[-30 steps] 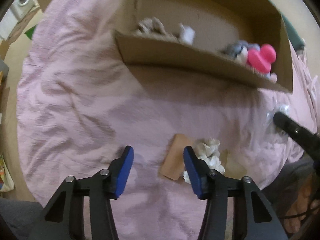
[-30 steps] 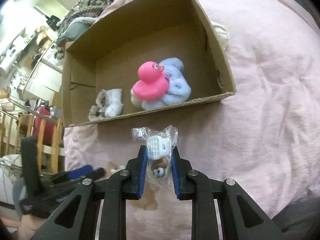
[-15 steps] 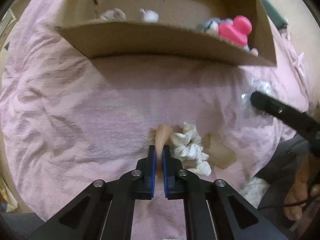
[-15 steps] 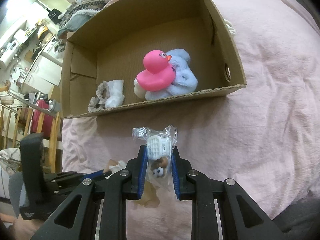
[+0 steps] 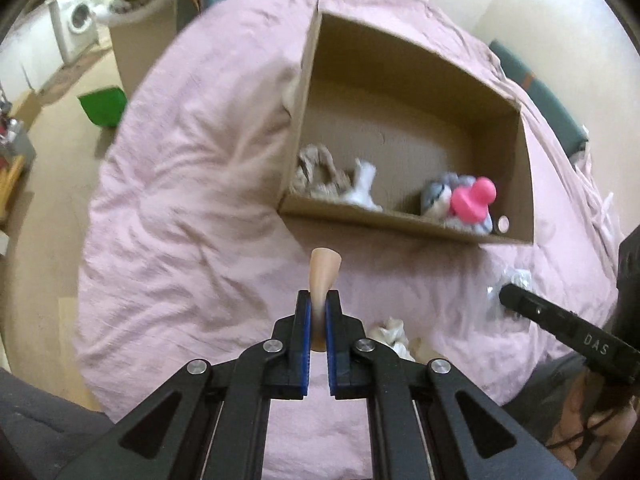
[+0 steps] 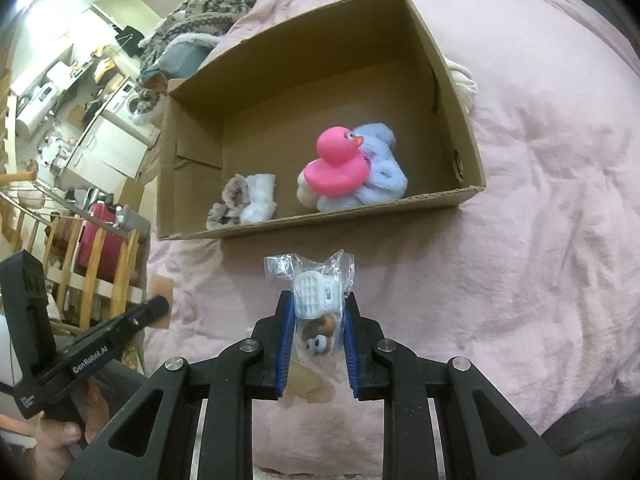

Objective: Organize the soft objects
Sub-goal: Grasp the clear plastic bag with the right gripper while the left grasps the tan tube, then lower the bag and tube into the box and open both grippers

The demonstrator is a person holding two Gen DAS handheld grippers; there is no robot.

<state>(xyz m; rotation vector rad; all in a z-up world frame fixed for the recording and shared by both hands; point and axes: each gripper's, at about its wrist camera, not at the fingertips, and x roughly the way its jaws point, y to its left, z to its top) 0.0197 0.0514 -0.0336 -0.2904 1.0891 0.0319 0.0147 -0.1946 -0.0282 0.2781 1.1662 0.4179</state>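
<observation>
Two grippers work above a pink bedspread (image 5: 180, 208). On the left, the left gripper (image 5: 319, 304) is clenched on a peach-coloured soft piece (image 5: 323, 270), lifted clear of the bed, just short of the cardboard box (image 5: 400, 222). Inside the box lie a beige scrunchie (image 6: 228, 202), a white fluffy item (image 6: 260, 196), then a pink rubber duck (image 6: 336, 164) resting against a blue plush (image 6: 380, 176). Further right, the right gripper (image 6: 318, 308) is grasping a clear bag of small toys (image 6: 316, 292) before the box's near wall.
</observation>
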